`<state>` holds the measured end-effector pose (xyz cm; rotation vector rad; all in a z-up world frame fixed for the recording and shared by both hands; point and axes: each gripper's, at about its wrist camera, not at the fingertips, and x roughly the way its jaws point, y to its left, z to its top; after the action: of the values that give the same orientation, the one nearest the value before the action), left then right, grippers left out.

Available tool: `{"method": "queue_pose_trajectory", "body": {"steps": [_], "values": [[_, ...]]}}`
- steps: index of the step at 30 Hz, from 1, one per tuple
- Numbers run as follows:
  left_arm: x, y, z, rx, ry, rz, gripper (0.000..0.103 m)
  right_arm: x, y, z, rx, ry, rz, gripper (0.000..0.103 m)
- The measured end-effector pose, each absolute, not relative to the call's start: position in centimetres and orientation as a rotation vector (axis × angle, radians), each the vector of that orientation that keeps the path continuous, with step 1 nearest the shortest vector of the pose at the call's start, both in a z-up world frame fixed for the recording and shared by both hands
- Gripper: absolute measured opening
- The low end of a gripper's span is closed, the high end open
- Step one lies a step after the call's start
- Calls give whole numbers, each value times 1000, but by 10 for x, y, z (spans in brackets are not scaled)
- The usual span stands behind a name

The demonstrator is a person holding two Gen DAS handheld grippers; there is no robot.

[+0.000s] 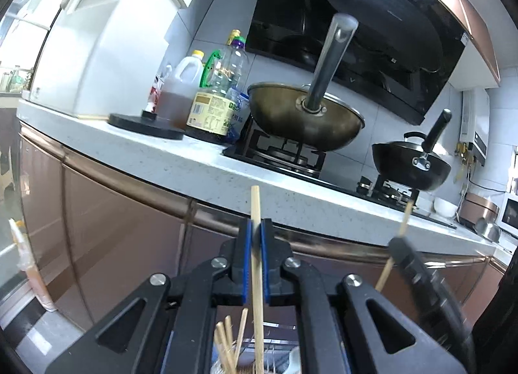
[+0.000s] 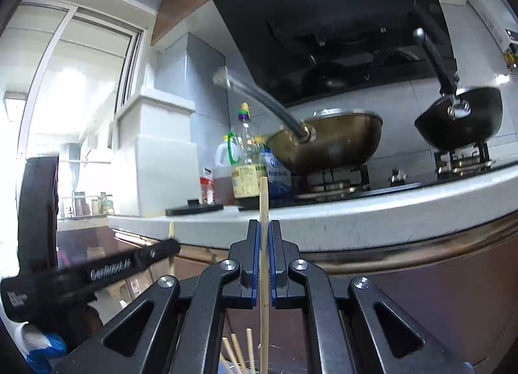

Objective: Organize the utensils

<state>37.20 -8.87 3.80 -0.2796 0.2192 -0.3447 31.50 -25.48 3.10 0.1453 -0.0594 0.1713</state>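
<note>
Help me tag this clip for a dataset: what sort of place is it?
A home kitchen, most likely: a brass-coloured wok and a black pan sit on a gas hob under a black range hood, with oil bottles beside them.

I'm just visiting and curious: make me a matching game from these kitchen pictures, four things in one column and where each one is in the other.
Things:
1. brass-coloured wok
2. black wok
3. chopstick
4. oil bottle

Places:
A. clamped upright in the left gripper
B. on the counter beside the stove
C. on the burner nearest the bottles
D. on the burner farthest from the bottles

Pairs: 1-C, 2-D, 3-A, 4-B
</note>
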Motion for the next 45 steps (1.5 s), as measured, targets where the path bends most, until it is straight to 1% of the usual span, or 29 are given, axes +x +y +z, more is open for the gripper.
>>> {"method": "queue_pose_trajectory", "body": {"steps": [5, 11, 16, 17, 18, 20, 23, 24, 25, 26, 27, 28, 30, 32, 34, 36, 40, 43, 45], "values": [[396, -109, 7, -292, 229, -337, 5, 343, -257, -3, 141, -24, 157, 5], [407, -119, -33, -270, 236, -313, 6, 358, -266, -38, 159, 41, 131, 5], [401, -120, -41, -253, 265, -324, 7, 349, -274, -49, 165, 59, 117, 7], [398, -120, -40, -249, 269, -327, 7, 346, -275, -47, 168, 63, 118, 10], [396, -120, -38, -245, 275, -329, 7, 343, -277, -45, 171, 67, 119, 18], [388, -118, -32, -236, 281, -332, 7, 338, -278, -41, 169, 70, 118, 26], [375, -111, -20, -220, 285, -323, 9, 329, -278, -29, 163, 75, 116, 33], [370, -109, -17, -213, 288, -320, 13, 323, -279, -24, 164, 77, 112, 35], [364, -106, -13, -205, 287, -313, 20, 316, -280, -19, 166, 77, 109, 35], [355, -102, -8, -198, 283, -301, 24, 312, -280, -16, 166, 77, 107, 35], [350, -99, -5, -194, 281, -292, 30, 304, -280, -11, 165, 75, 101, 36], [341, -95, -1, -185, 282, -282, 33, 299, -279, -6, 164, 76, 99, 37], [324, -90, 4, -163, 294, -272, 35, 280, -278, 3, 164, 85, 89, 42], [302, -84, 8, -136, 312, -256, 37, 259, -276, 8, 164, 110, 71, 43], [285, -80, 8, -120, 334, -239, 43, 239, -274, 9, 169, 147, 50, 44], [264, -74, 4, -110, 363, -220, 45, 220, -272, 4, 176, 180, 33, 48], [229, -67, -9, -96, 432, -198, 47, 180, -271, -9, 190, 250, -25, 53], [201, -61, -17, -106, 456, -178, 52, 148, -267, -20, 193, 293, -49, 60], [182, -58, -23, -112, 463, -162, 53, 124, -264, -29, 183, 312, -73, 66]]}}
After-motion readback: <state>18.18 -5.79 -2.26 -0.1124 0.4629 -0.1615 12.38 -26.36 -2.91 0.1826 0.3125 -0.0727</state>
